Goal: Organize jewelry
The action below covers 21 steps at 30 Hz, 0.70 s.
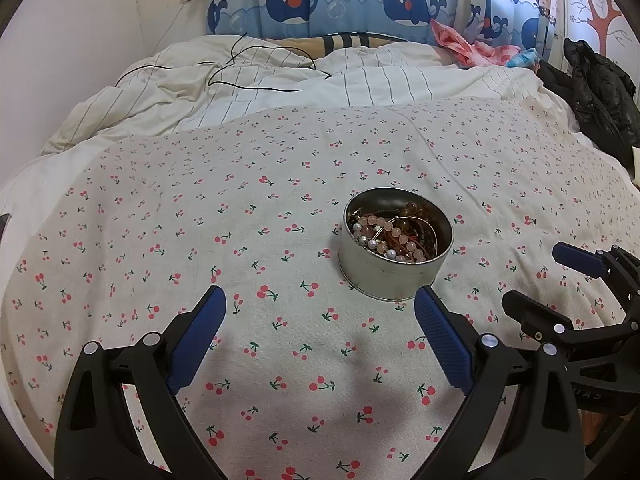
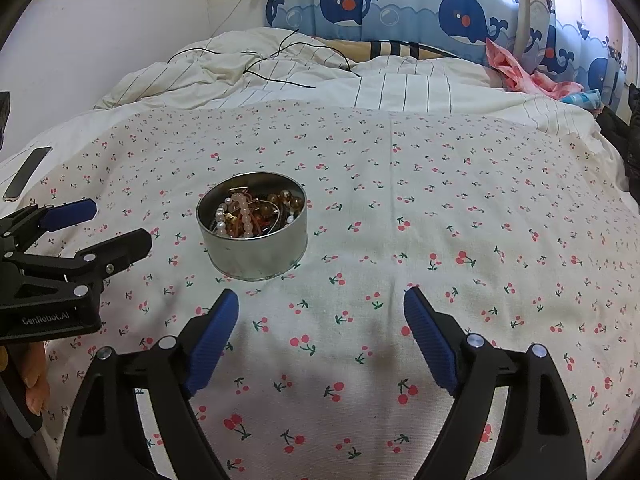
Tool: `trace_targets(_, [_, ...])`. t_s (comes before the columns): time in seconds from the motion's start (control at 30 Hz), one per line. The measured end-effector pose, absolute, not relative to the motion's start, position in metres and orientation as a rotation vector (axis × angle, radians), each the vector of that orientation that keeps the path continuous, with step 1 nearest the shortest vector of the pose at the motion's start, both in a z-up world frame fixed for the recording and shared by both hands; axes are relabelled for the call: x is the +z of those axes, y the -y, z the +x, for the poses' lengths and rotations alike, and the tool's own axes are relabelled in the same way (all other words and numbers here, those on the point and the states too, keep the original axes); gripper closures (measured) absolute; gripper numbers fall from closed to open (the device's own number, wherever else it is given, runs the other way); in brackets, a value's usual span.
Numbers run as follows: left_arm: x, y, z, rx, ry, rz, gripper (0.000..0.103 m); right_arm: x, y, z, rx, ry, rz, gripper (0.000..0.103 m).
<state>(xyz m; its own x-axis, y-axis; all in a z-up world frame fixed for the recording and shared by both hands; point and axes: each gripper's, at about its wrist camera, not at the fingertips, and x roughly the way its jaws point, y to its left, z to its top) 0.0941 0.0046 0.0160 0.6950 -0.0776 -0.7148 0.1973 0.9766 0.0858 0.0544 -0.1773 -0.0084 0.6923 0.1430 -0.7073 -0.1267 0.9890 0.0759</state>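
A round metal tin (image 1: 390, 276) stands on the cherry-print cloth (image 1: 200, 240). It holds a tangle of jewelry (image 1: 394, 234): pink bead bracelets, pearls, amber beads and dark bands. My left gripper (image 1: 320, 300) is open and empty, just in front of the tin and slightly left. In the right wrist view the tin (image 2: 256, 256) with the jewelry (image 2: 256, 212) sits ahead to the left. My right gripper (image 2: 320, 300) is open and empty, in front of the tin and to its right. Each gripper shows at the edge of the other's view: the right one (image 1: 560, 276), the left one (image 2: 116, 226).
The cloth covers a bed with a striped duvet (image 1: 280, 80) and a black cable (image 1: 224, 68) behind. A phone (image 2: 26, 174) lies at the bed's left edge. A black jacket (image 1: 600, 92) lies at the right. A whale-print curtain (image 1: 360, 0) and pink cloth (image 1: 464, 46) are at the back.
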Motion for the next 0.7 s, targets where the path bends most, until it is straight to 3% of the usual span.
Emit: trace_targets(0.7, [0.0131,-0.0065,0.0973,-0.158,-0.8,0.161,0.011,-0.0084,0.1774,0.0545,0.151,-0.792,0.017,0.02])
